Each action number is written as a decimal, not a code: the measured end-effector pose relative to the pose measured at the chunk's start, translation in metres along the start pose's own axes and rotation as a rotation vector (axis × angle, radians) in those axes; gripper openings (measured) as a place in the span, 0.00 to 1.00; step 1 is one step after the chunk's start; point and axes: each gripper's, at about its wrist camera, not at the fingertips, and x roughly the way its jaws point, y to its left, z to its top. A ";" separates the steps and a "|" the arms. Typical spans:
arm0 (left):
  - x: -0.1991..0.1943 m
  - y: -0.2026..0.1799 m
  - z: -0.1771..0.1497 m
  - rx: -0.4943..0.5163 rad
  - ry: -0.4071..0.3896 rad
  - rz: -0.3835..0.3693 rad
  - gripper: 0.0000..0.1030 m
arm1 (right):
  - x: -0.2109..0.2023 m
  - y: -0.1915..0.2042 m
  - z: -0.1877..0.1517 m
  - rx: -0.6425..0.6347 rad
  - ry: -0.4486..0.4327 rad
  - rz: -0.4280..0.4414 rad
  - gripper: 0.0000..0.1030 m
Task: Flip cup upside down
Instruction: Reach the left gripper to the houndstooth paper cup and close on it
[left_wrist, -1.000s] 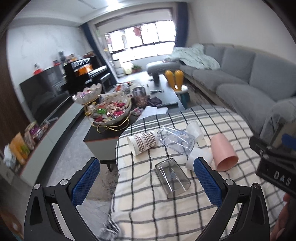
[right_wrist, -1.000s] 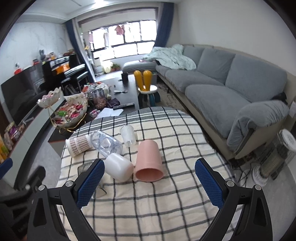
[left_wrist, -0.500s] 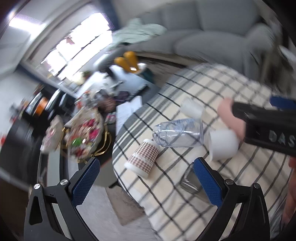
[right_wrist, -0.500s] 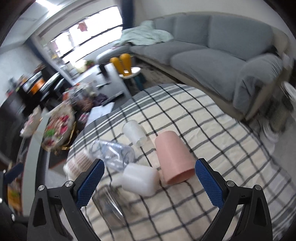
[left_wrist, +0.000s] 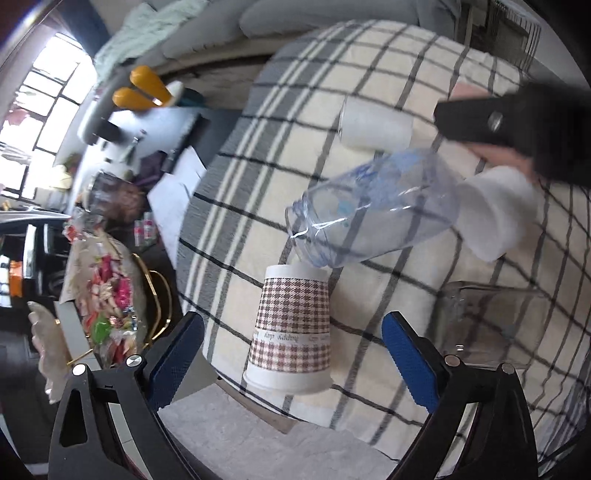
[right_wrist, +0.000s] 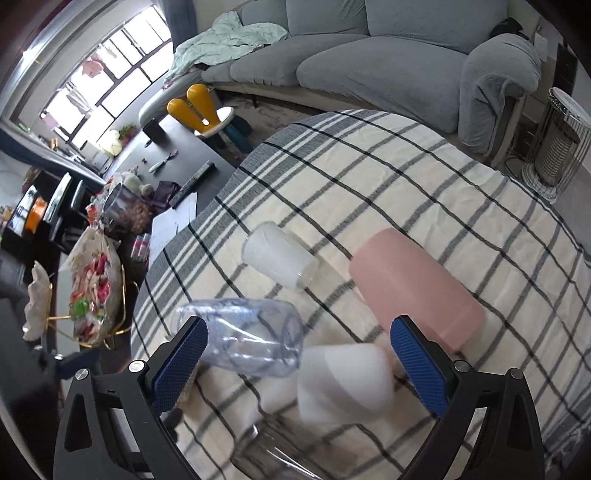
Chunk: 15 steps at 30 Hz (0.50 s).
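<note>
Left gripper (left_wrist: 291, 354) spread wide, straddling the houndstooth paper cup (left_wrist: 291, 328) lying on its side at the checked tablecloth (left_wrist: 369, 74) edge. Right gripper (right_wrist: 299, 362) also spread, over the white cup (right_wrist: 345, 382) beside the clear bottle (right_wrist: 243, 338).

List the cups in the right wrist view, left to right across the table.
Clear blue-tinted cup → frosted cup → white cup → pink cup. All four lie on their sides on the checked tablecloth. Smoky clear cup at the bottom edge left out.
</note>
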 end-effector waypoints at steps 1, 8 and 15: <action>0.005 0.002 0.000 0.004 0.012 -0.010 0.96 | 0.002 0.001 0.001 0.006 -0.001 -0.001 0.97; 0.037 0.012 -0.001 0.029 0.064 -0.055 0.94 | 0.014 0.009 0.001 0.015 -0.007 -0.014 0.97; 0.062 0.009 -0.004 0.029 0.096 -0.103 0.74 | 0.026 0.009 -0.003 0.001 0.010 -0.034 0.97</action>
